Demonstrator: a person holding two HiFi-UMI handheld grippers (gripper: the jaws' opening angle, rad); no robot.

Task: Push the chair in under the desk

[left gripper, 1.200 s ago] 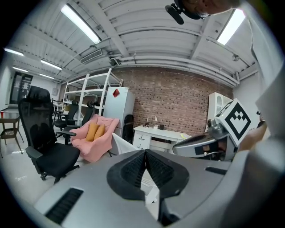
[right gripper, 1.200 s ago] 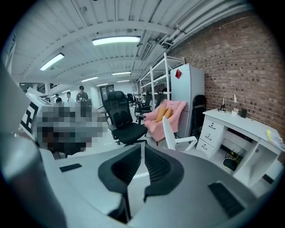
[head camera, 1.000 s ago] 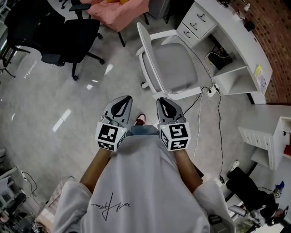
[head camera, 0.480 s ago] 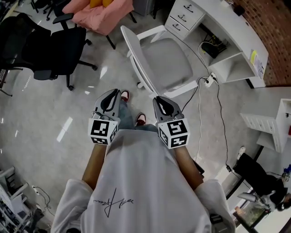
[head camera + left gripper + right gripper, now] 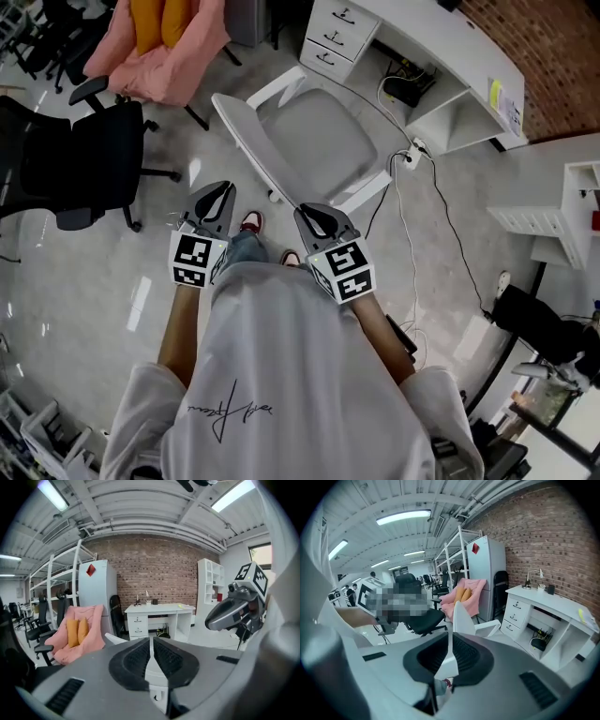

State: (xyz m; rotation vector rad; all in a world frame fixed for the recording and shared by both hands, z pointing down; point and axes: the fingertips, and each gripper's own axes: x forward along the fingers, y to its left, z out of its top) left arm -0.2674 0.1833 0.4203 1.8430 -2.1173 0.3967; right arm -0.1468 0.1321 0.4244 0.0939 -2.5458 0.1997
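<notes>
A white chair with a grey seat (image 5: 314, 141) stands out from the white desk (image 5: 450, 52), its backrest (image 5: 246, 150) turned toward me. My left gripper (image 5: 222, 191) is shut and empty, a little left of the backrest's near edge. The right gripper (image 5: 309, 212), also shut and empty, has its tips at the backrest's lower right corner; contact cannot be told. In the right gripper view the backrest (image 5: 461, 616) rises edge-on just past the right gripper (image 5: 451, 639). From the left gripper (image 5: 151, 641) the desk (image 5: 157, 613) shows straight ahead, with the chair (image 5: 117, 638) just over the jaws.
A black office chair (image 5: 84, 159) stands at the left. A pink seat with yellow cushions (image 5: 164, 42) is at the back left. Cables and a power strip (image 5: 408, 155) lie on the floor right of the chair. A white shelf unit (image 5: 553, 225) is at the right.
Both grippers have moved forward toward the chair's backrest, the left one further. The chair now lies closer to the tips and the desk higher in view. Both stay shut.
</notes>
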